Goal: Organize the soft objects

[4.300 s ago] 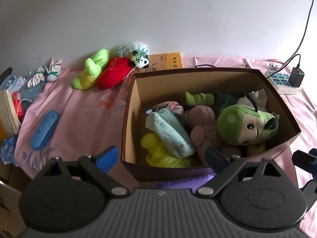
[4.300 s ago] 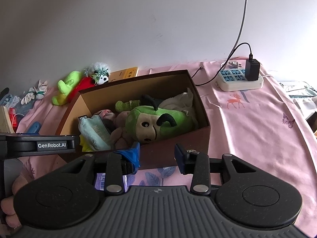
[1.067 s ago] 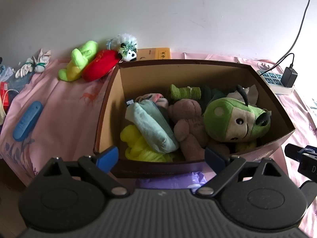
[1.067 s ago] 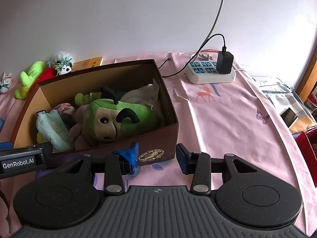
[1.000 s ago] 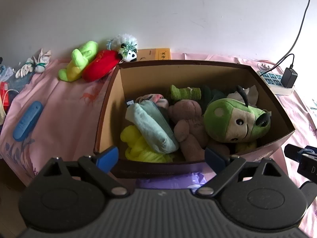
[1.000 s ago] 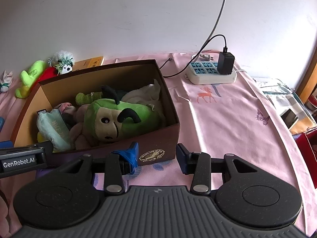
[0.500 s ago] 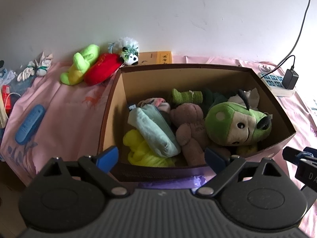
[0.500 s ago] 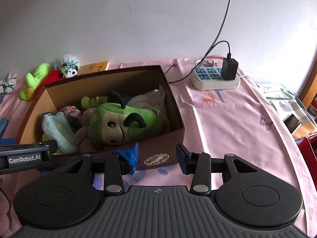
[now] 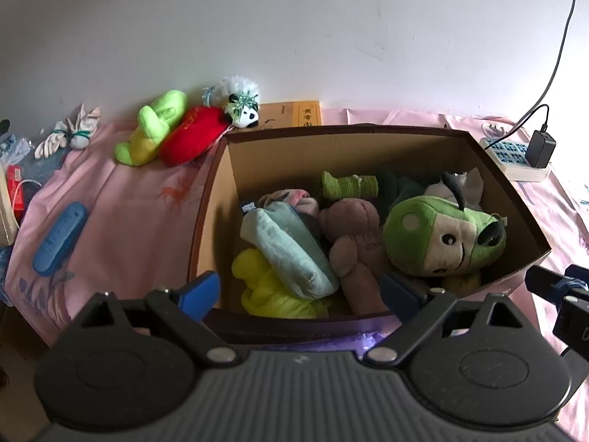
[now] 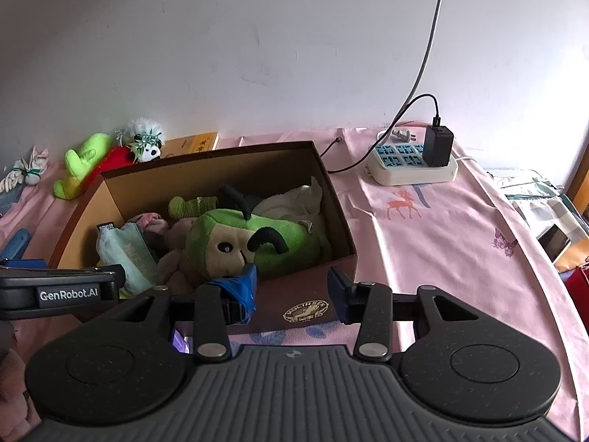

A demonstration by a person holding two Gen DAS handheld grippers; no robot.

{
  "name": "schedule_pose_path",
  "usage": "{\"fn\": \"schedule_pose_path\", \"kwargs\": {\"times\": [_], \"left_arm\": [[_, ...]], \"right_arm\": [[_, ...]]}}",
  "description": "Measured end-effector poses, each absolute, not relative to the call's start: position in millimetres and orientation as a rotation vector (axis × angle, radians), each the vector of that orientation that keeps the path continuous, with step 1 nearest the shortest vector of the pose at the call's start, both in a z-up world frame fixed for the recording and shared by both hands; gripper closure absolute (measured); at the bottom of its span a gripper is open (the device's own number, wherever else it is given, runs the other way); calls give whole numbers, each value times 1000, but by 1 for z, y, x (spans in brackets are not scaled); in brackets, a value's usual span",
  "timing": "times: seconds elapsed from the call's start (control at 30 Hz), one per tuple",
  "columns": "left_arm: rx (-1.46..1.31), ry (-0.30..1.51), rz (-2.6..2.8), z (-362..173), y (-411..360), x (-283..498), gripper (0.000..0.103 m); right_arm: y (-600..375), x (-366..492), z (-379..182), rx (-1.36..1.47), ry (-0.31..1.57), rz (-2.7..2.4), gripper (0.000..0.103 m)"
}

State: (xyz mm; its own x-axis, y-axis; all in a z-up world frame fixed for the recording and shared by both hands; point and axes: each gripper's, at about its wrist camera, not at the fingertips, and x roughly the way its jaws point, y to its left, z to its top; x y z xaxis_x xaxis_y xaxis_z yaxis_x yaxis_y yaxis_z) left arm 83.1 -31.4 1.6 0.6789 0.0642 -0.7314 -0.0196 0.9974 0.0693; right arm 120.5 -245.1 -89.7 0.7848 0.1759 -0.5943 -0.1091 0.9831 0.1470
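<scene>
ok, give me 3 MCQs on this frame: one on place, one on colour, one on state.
1. Where is the panda?
A. in the box
B. on the cloth, behind the box
C. on the power strip

2. What colour is the big dog's head?
A. green
B. blue
C. red

3. How do the right gripper's jaws stand?
A. shut on a toy
B. shut on the box wall
C. open, holding nothing

Key:
1 B: it lies by the red plush, outside the box.
2 A: green with a beige muzzle.
3 C: both pads stand apart with nothing pressed between them.
</scene>
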Motion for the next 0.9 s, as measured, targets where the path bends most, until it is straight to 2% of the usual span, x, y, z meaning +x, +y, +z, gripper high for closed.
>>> {"fn": "schedule_pose_path", "kwargs": {"times": [0.9], "left_arm": [[50,833,52,-2,-31,86,9]], "right_arm": [[-242,117,-89,103,617,187,75]]}}
